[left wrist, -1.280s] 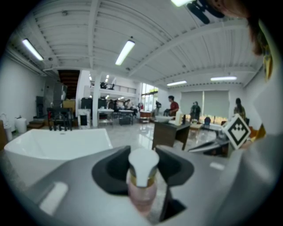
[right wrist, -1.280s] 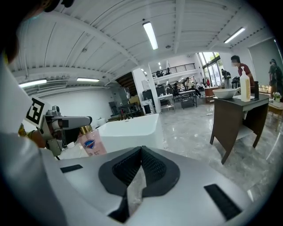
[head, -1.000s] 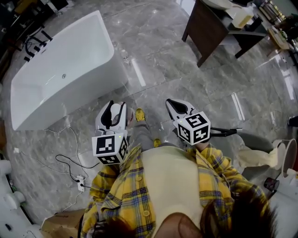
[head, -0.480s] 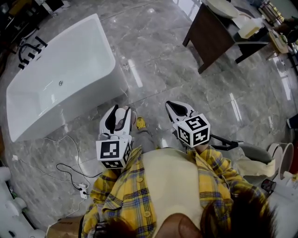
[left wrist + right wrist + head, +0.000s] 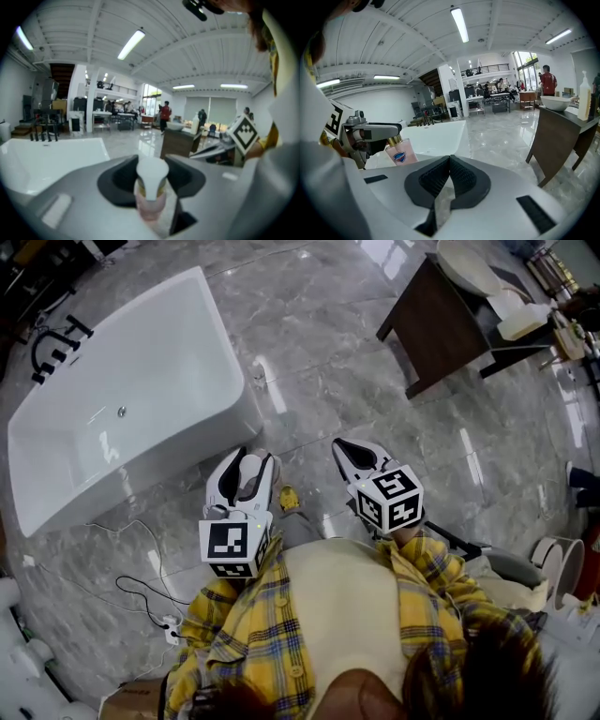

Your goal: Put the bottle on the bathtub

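Note:
The white bathtub [image 5: 122,399] stands on the grey marble floor at upper left. My left gripper [image 5: 253,461] is held in front of the person's chest, just short of the tub's near corner, shut on a pink bottle [image 5: 251,486] with a white pump top. In the left gripper view the bottle [image 5: 150,199] stands upright between the jaws, with the bathtub [image 5: 47,161] beyond at left. In the right gripper view the bottle [image 5: 401,152] shows in front of the bathtub [image 5: 438,136]. My right gripper [image 5: 342,446] is beside it, shut and empty [image 5: 450,161].
A dark wooden table [image 5: 450,329] with a white basin and a white bottle stands at upper right. A black faucet [image 5: 56,338] stands at the tub's far side. Cables and a power strip [image 5: 167,622] lie on the floor at lower left. People stand far off.
The person has stepped closer to the bathtub. Both grippers have shifted slightly forward, the left one still carrying the bottle toward the tub's near corner.

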Demonstrator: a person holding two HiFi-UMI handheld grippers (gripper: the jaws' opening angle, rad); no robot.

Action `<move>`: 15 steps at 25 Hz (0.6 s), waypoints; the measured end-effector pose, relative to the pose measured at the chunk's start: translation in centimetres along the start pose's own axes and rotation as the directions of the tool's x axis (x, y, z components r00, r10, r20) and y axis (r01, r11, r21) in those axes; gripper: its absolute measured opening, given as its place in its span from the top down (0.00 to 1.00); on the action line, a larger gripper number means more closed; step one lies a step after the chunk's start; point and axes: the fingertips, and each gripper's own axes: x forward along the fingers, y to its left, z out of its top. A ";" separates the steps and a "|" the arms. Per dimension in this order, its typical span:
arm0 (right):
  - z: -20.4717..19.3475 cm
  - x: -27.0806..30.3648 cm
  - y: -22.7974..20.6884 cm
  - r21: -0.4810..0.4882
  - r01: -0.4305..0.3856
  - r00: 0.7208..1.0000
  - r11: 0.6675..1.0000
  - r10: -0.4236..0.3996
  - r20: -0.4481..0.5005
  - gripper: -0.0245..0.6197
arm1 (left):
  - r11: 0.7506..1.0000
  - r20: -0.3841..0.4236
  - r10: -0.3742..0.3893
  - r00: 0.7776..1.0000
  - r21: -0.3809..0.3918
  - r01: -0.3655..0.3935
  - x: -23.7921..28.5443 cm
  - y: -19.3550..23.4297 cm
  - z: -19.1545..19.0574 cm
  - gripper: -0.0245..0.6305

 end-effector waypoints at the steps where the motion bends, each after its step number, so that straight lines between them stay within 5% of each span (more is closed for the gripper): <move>1: 0.4 0.6 0.0 -0.003 -0.001 1.000 1.000 0.001 -0.001 0.94 | 1.000 0.002 -0.002 1.000 0.000 0.002 0.3 0.5 0.2 0.69; 15: 3.9 6.4 -1.3 -0.026 0.009 1.000 1.000 -0.010 -0.015 0.94 | 1.000 -0.005 -0.023 1.000 0.017 0.023 5.3 5.1 1.1 0.69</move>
